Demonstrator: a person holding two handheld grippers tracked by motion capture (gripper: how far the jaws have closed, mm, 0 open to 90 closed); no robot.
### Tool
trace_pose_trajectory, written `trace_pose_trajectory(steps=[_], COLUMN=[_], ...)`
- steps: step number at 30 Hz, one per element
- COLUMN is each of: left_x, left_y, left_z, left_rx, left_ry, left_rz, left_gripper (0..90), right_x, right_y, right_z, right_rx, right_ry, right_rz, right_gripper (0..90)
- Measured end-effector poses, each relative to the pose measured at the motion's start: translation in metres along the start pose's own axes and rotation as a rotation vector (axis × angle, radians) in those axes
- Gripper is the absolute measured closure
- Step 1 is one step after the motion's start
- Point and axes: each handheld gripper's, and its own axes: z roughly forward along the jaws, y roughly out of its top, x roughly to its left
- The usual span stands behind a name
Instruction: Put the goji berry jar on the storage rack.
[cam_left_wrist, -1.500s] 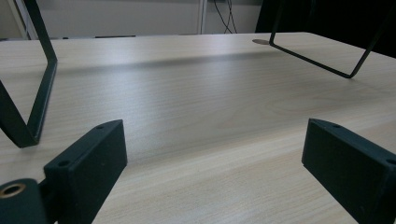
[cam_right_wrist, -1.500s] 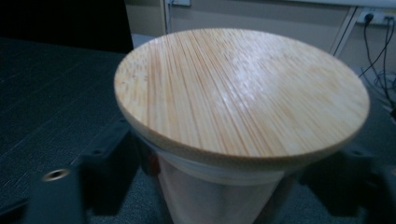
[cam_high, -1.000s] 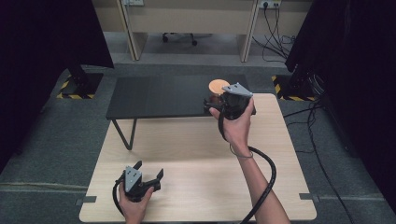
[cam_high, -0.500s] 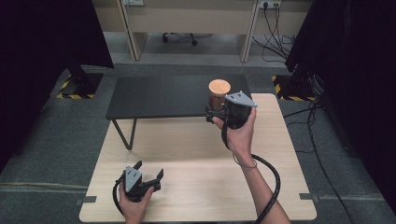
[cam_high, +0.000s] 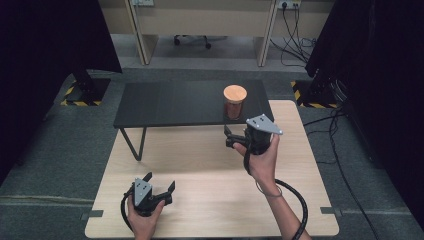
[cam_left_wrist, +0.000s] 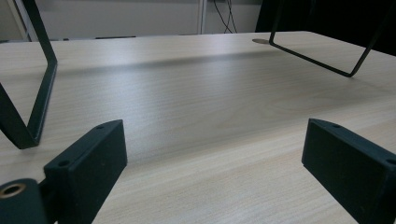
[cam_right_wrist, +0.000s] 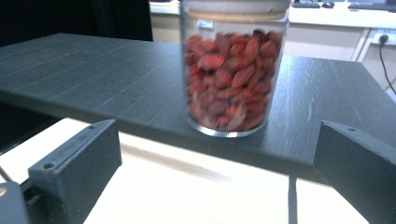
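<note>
A clear jar (cam_high: 234, 102) of red dried fruit with a round wooden lid stands upright near the front right edge of a low black shelf (cam_high: 170, 102). My right gripper (cam_high: 228, 137) hovers just in front of the shelf edge, open and holding nothing. In the right gripper view the jar (cam_right_wrist: 231, 70) sits ahead, beyond the wide-apart jaws of the right gripper (cam_right_wrist: 215, 158). My left gripper (cam_high: 159, 181) rests open near the table's front left. The left gripper (cam_left_wrist: 212, 154) has only bare wood between its jaws.
The shelf stands on thin black wire legs (cam_left_wrist: 37, 93) on a light wooden table (cam_high: 200, 200). Grey carpet surrounds the table. Desks and cables sit at the back, with dark curtains on both sides.
My right gripper has drawn back from the jar toward the person, leaving the jar standing on the shelf. The left gripper has stayed put.
</note>
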Motion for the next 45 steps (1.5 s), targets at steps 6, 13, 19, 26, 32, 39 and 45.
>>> trace_pose_trajectory(steps=[6, 13, 19, 26, 32, 39, 45], left_x=[-0.002, -0.003, -0.003, -0.003, -0.003, -0.003, -0.003], left_y=[-0.001, 0.000, 0.000, 0.000, 0.000, 0.000, 0.000], left_z=[0.000, 0.000, 0.000, 0.000, 0.000, 0.000, 0.000], left_rx=[-0.003, -0.001, -0.001, -0.001, -0.001, 0.000, 0.000], left_ry=[0.006, 0.010, 0.010, 0.010, 0.011, 0.010, 0.010], left_rz=[0.004, 0.011, 0.009, 0.010, 0.009, 0.009, 0.009], left_gripper=[5.9, 5.9, 5.9, 5.9, 5.9, 5.9, 5.9], right_x=[0.002, -0.004, -0.008, -0.008, -0.007, -0.009, -0.009], right_y=[-0.039, -0.063, -0.072, -0.101, -0.116, -0.129, -0.133], right_z=[-0.011, -0.015, -0.014, -0.008, -0.004, -0.005, -0.006], right_rx=[-0.028, 0.020, 0.050, 0.147, 0.207, 0.233, 0.248], right_ry=[0.020, 0.037, 0.041, 0.030, 0.011, 0.011, -0.003], right_rz=[-0.022, -0.031, -0.021, 0.015, 0.051, 0.081, 0.085], right_gripper=[1.1, 1.0, 1.0, 1.2, 1.2, 1.5, 1.9])
